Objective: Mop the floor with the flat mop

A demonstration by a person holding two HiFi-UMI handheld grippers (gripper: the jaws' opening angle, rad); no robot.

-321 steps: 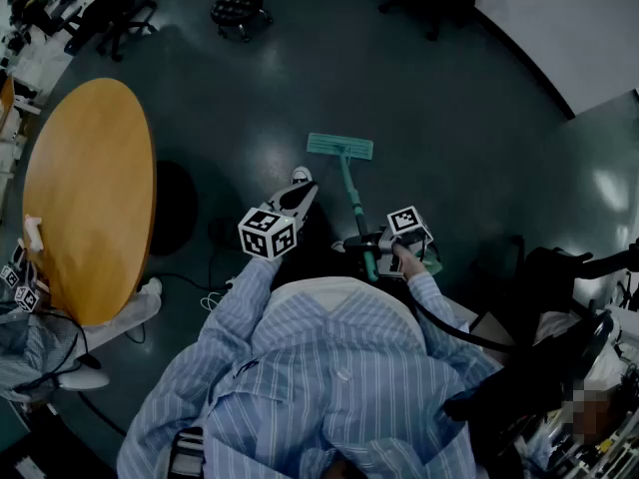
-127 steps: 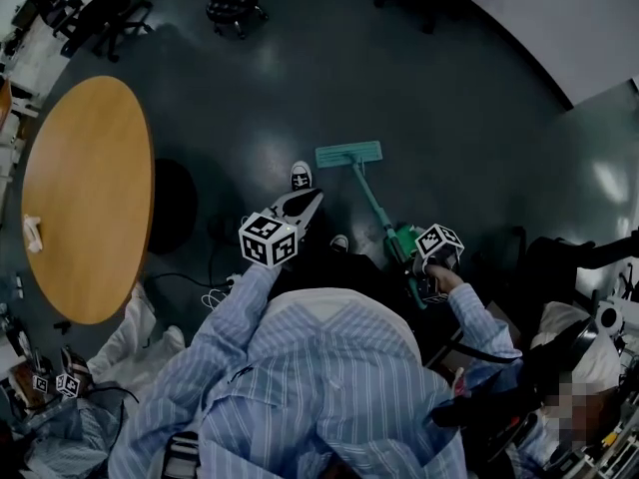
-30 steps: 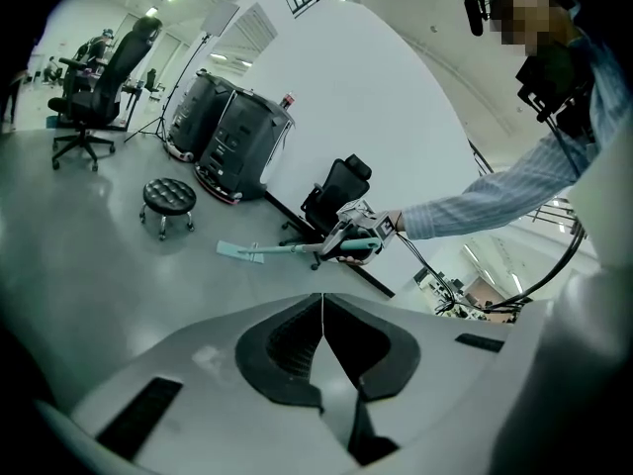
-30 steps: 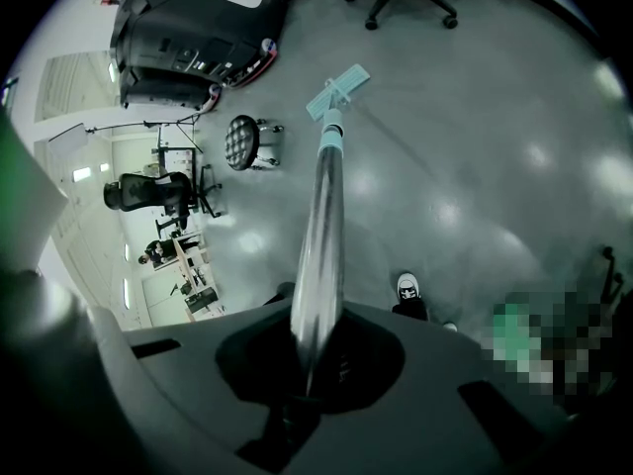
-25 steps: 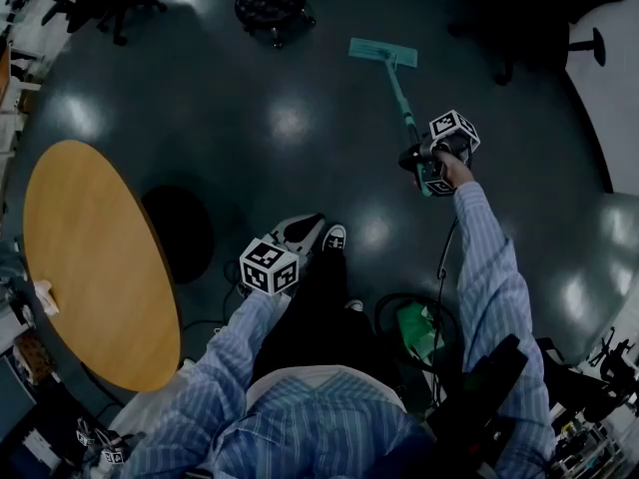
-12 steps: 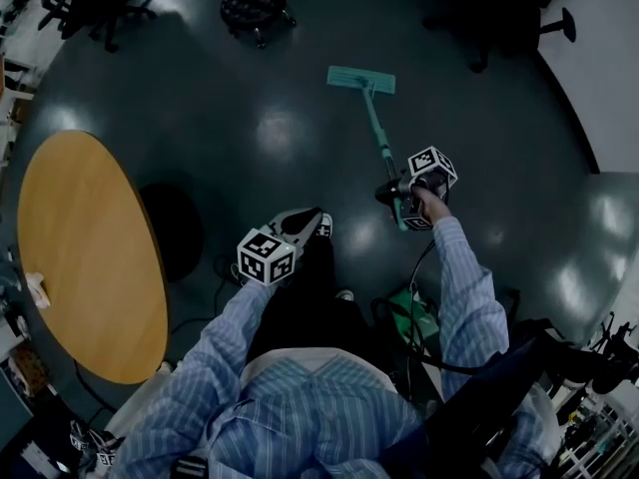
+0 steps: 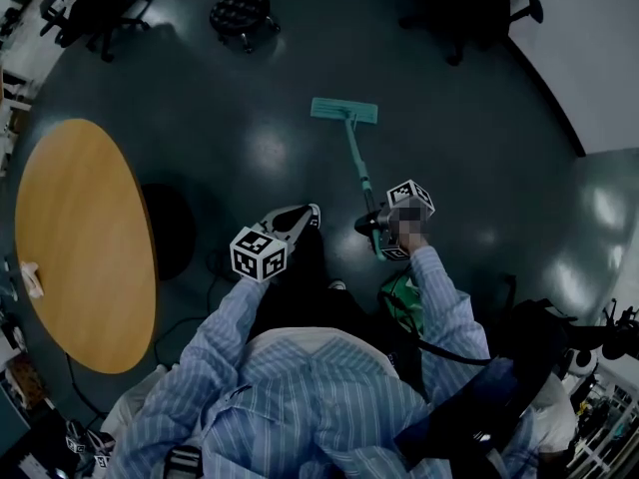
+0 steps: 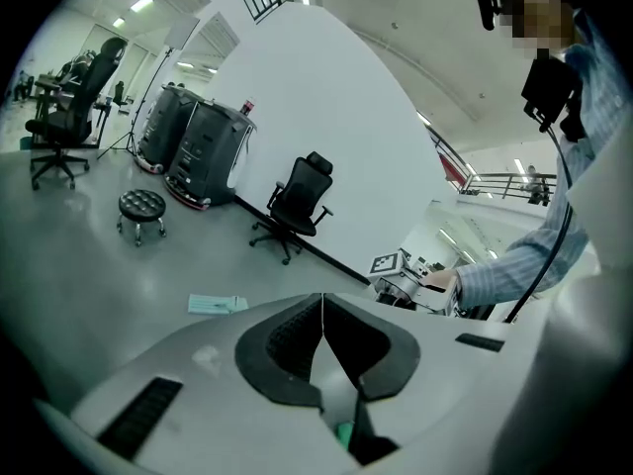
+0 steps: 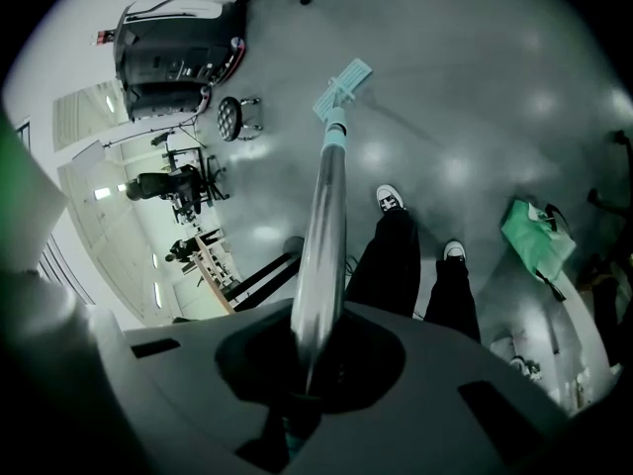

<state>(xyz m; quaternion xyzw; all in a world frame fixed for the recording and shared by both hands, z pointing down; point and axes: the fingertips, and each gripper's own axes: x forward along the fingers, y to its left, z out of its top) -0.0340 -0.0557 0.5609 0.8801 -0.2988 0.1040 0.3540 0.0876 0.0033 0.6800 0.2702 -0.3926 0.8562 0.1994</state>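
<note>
— Where is the flat mop [image 7: 348, 138]?
— Its teal head lies flat on the dark floor [image 7: 469, 108], out ahead of the person's shoes [image 9: 391, 198]. The handle slants back from the head to the right gripper [image 7: 382, 230].
— And how is it held?
— The right gripper's fingers are clamped on the silver handle. In the right gripper view the shaft runs straight out from between them, down to the head.
— The left gripper [image 7: 303, 214]?
— It is held out above the person's dark trouser leg, well apart from the mop. Its fingers [image 8: 289, 336] are pressed together with nothing between them.
— What else stands around?
— A round wooden table [image 7: 80, 228] is on the left. A black stool [image 7: 240, 13] stands on the far side, beyond the mop head. A green bag [image 7: 399, 295] lies on the floor near the person's feet, just behind the right gripper. Patches of glare show on the floor near the mop head.
</note>
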